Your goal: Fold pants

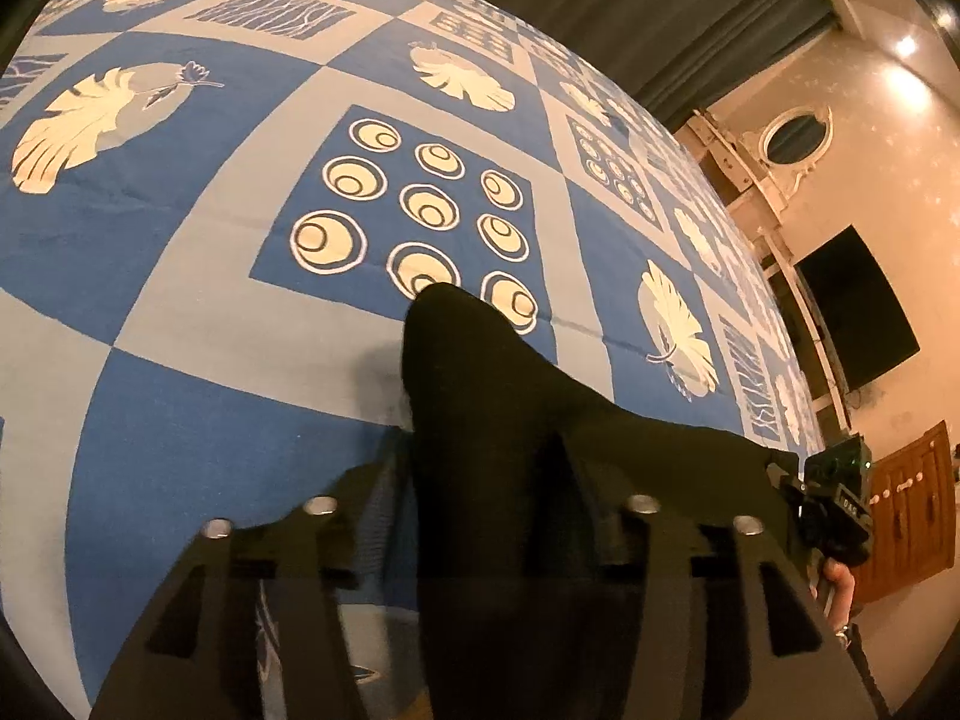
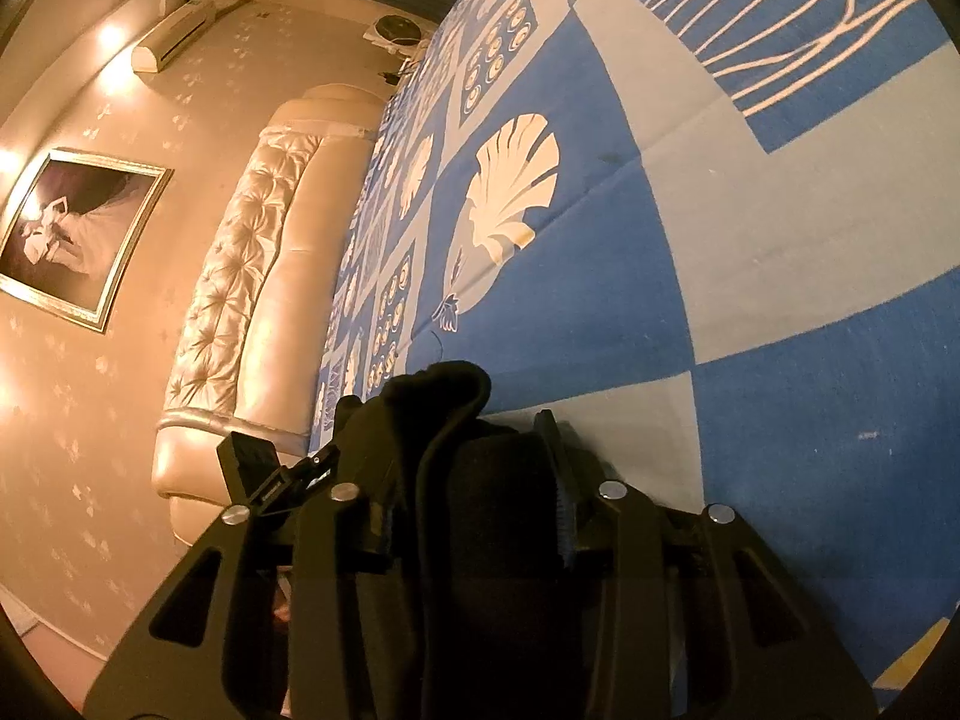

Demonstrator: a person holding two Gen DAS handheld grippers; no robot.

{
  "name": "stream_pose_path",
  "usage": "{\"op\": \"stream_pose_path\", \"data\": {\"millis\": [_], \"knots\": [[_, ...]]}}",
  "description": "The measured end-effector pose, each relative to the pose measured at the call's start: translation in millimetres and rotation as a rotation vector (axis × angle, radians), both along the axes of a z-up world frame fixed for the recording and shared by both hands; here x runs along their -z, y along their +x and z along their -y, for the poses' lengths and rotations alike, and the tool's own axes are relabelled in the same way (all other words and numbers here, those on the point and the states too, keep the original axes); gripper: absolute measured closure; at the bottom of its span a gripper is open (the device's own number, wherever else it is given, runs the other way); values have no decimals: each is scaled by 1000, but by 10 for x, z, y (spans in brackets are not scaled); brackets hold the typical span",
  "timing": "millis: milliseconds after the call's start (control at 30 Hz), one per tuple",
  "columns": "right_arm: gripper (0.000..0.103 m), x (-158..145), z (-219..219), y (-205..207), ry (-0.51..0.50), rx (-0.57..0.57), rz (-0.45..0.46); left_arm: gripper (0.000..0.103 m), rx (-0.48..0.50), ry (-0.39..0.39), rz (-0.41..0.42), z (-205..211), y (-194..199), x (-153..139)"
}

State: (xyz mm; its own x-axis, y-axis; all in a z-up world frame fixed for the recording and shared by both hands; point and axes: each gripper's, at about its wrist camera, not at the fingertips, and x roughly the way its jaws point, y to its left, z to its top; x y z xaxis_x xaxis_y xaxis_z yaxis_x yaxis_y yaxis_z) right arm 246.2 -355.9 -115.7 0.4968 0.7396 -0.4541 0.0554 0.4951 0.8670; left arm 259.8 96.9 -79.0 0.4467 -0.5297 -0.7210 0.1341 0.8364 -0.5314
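The black pants [image 1: 468, 360] lie bunched on the blue and grey patterned bedsheet [image 1: 180, 312]. One end runs up between the fingers of my left gripper [image 1: 474, 444]. Those jaws stand apart around the cloth, the left finger clear of it, so the gripper is open. In the right wrist view another black fold of the pants [image 2: 450, 384] sits between the fingers of my right gripper [image 2: 447, 411]. These jaws are loose around the bundle and the ribbed pads show beside it. The right gripper's body [image 1: 834, 498] and the hand [image 1: 837, 576] holding it appear at the left wrist view's right edge.
The sheet [image 2: 720, 240] spreads wide around both grippers. A cream tufted headboard [image 2: 240, 276] borders the bed, with a framed picture [image 2: 72, 240] and an air conditioner [image 2: 174, 36] on the wall. Beyond the bed are a dark curtain [image 1: 630, 0], a black screen [image 1: 858, 312] and a wooden cabinet [image 1: 918, 516].
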Motion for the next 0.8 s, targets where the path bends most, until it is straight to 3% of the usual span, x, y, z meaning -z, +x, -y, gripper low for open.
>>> {"op": "stream_pose_path", "data": {"millis": [133, 233, 400, 633, 800], "knots": [[42, -116, 6, -91, -21, 11, 17, 32, 14, -39, 6, -71, -99, -18], [32, -182, 87, -263, -18, 27, 24, 30, 18, -75, -9, -179, -235, -35], [30, -206, 272, -730, -82, 60, -2, 28, 7, -116, -20, -414, -588, -19], [29, -69, 315, -1292, 72, 99, -26, 27, -9, -175, -45, -625, -1173, 60], [29, -37, 57, -1440, 98, 55, -31, 23, 15, -184, -48, -558, -1423, 57]]}}
